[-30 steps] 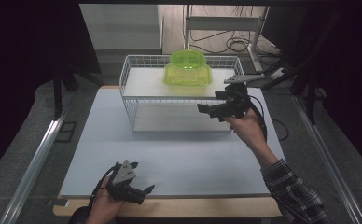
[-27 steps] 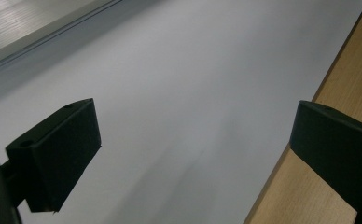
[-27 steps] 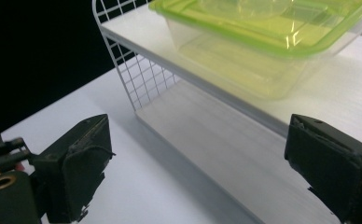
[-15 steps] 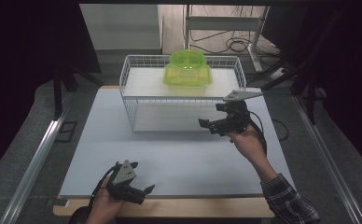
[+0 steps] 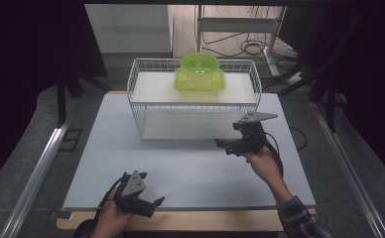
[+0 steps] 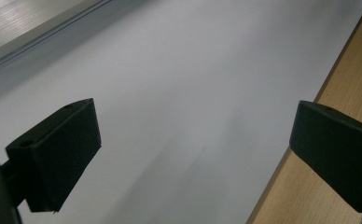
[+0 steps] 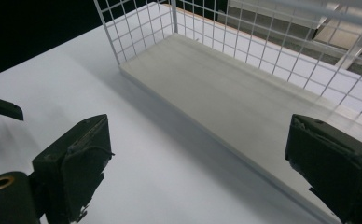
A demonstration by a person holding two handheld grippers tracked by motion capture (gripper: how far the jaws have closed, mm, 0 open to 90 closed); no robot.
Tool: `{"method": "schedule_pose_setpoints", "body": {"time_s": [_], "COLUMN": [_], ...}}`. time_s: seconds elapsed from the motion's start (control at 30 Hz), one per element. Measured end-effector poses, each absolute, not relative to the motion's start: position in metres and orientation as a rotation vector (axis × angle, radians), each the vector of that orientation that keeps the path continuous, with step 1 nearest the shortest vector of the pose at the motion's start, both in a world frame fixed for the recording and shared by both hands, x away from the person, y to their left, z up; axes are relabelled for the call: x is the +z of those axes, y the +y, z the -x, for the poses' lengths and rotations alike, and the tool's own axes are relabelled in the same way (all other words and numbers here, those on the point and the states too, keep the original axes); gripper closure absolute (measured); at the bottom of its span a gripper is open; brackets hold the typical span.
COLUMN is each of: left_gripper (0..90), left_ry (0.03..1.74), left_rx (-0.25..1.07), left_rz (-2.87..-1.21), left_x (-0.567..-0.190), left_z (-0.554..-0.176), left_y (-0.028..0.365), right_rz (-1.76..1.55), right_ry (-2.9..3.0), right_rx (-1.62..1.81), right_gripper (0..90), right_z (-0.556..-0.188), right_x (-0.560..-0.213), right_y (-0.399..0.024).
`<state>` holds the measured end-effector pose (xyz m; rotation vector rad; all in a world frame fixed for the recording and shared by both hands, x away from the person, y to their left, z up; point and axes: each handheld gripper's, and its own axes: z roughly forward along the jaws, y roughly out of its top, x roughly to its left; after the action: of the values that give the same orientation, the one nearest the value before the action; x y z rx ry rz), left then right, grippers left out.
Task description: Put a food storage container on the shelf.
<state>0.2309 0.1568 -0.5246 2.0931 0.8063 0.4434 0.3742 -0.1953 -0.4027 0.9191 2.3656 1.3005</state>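
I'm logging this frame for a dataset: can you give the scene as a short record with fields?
surface: white table
rack: white wire shelf at the far side of the table
on top shelf: green translucent container
lower shelf: bare
left tool: open, holds nothing, at near table edge
right tool: open, holds nothing, in front of the rack, right end

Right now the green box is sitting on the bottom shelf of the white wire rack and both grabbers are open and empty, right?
Not quite. The green box sits on the top shelf of the white wire rack, not the bottom one; the high view shows it. The rest holds: the left gripper and the right gripper are both open and empty.
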Motion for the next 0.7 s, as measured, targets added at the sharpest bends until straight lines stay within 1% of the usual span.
{"method": "schedule_pose_setpoints", "body": {"time_s": [0.13, 0.3, 0.7], "left_gripper": [1.8, 1.8, 1.7], "left_ry": [0.810, 0.812, 0.814], "left_rx": [0.446, 0.447, 0.444], "left_rz": [-2.096, -2.097, -2.101], "left_x": [-0.525, -0.525, -0.525], "left_z": [-0.231, -0.231, -0.231], "left_y": [0.156, 0.156, 0.156], "right_rz": [-0.909, -0.929, -0.944], "right_ry": [2.347, 2.309, 2.343], "right_rx": [1.323, 1.304, 1.282], "right_gripper": [6.9, 2.6, 2.2], "right_z": [-0.369, -0.360, -0.341], "right_x": [-0.413, -0.429, -0.456], "right_y": [-0.202, -0.208, -0.224]}}
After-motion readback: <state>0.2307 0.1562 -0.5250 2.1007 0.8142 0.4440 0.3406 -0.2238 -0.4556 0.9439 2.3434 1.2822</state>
